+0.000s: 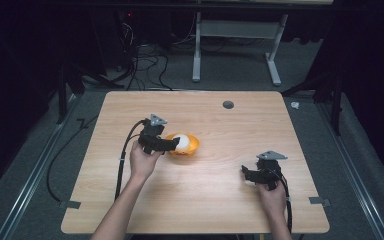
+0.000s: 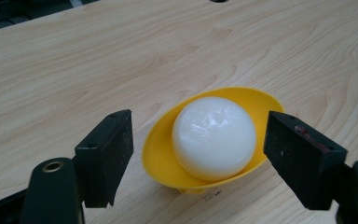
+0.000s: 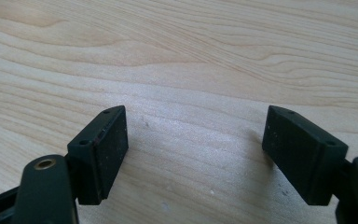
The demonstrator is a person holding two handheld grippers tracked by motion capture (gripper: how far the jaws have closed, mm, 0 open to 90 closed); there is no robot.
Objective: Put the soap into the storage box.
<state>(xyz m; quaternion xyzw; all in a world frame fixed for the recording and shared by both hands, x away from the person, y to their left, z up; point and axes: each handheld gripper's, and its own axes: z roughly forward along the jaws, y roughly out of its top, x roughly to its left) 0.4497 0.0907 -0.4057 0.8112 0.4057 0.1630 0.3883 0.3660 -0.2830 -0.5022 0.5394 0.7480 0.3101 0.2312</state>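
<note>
White ball sits in yellow bowl; left gripper spread wide around both.
To grasp well, I judge: centre on the ball, then clench gently; right gripper released, idle.

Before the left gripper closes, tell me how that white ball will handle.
The white ball looks smooth and glossy, so it may slip between flat jaws. Being round, it would likely roll if it left the yellow bowl. The shallow bowl may slide or tip if pushed.
</note>
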